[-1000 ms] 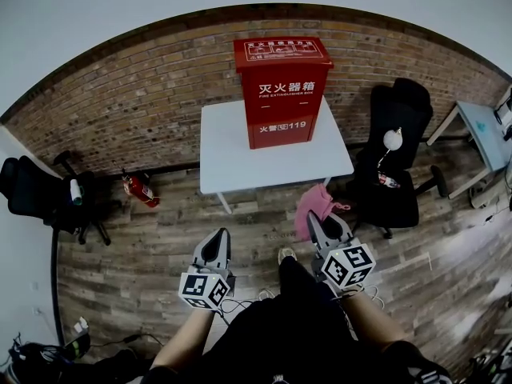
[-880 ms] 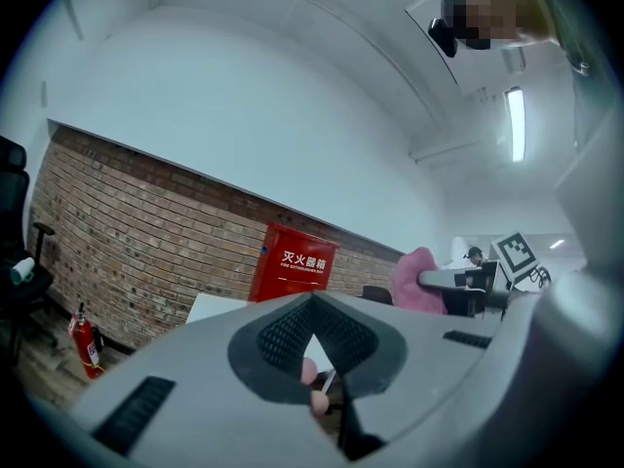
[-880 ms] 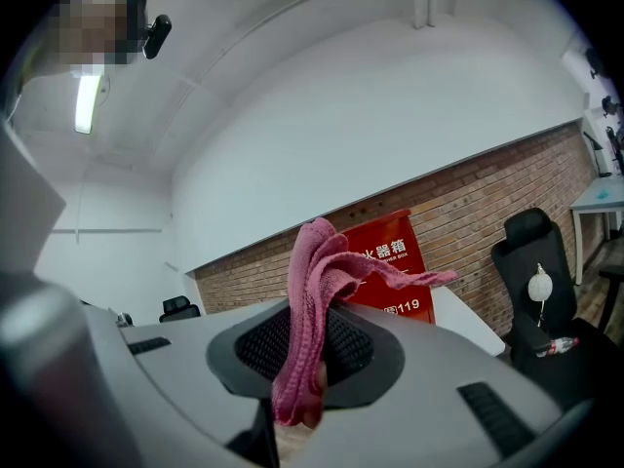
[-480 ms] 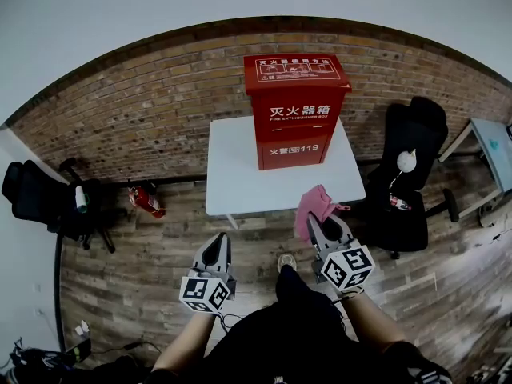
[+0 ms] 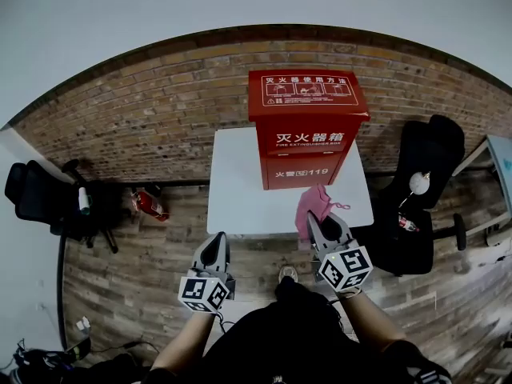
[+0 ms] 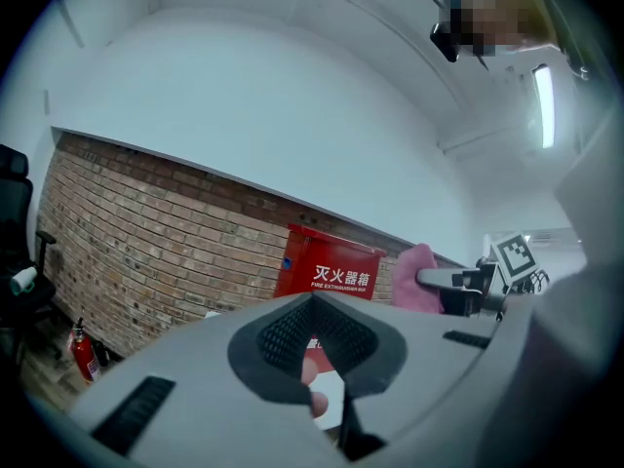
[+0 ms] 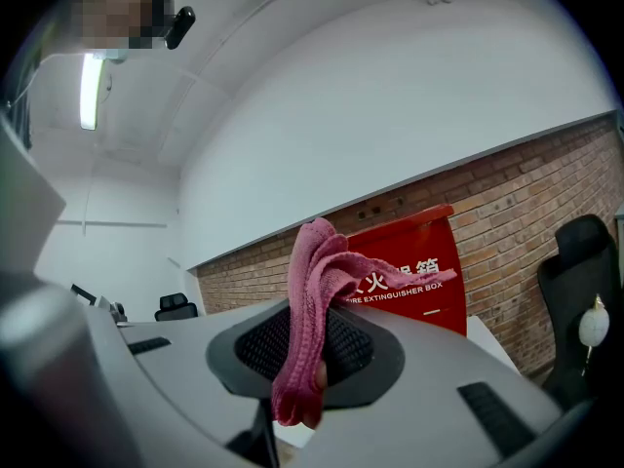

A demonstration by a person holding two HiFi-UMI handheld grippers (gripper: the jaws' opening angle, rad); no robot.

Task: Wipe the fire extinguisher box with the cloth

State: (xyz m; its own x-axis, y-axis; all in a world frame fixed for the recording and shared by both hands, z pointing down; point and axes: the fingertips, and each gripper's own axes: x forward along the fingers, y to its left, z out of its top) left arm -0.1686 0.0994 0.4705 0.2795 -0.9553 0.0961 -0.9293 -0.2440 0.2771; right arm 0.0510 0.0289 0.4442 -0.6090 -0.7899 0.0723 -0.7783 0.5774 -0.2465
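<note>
A red fire extinguisher box (image 5: 306,126) stands upright at the back of a white table (image 5: 240,194), against a brick wall. It also shows in the left gripper view (image 6: 330,269) and the right gripper view (image 7: 414,276). My right gripper (image 5: 318,222) is shut on a pink cloth (image 5: 312,205), which hangs over the table's front right edge, short of the box. The cloth (image 7: 312,310) drapes out of the shut jaws in the right gripper view. My left gripper (image 5: 216,246) is shut and holds nothing, lower left of the table.
A small red extinguisher (image 5: 150,204) lies on the wooden floor left of the table. One black office chair (image 5: 48,202) stands at far left and another (image 5: 428,182) at right, with a light desk corner (image 5: 502,154) beyond it.
The view has come closer to the table and box. My right gripper with the pink cloth has moved forward and now reaches over the table's front edge. The left gripper keeps its place.
</note>
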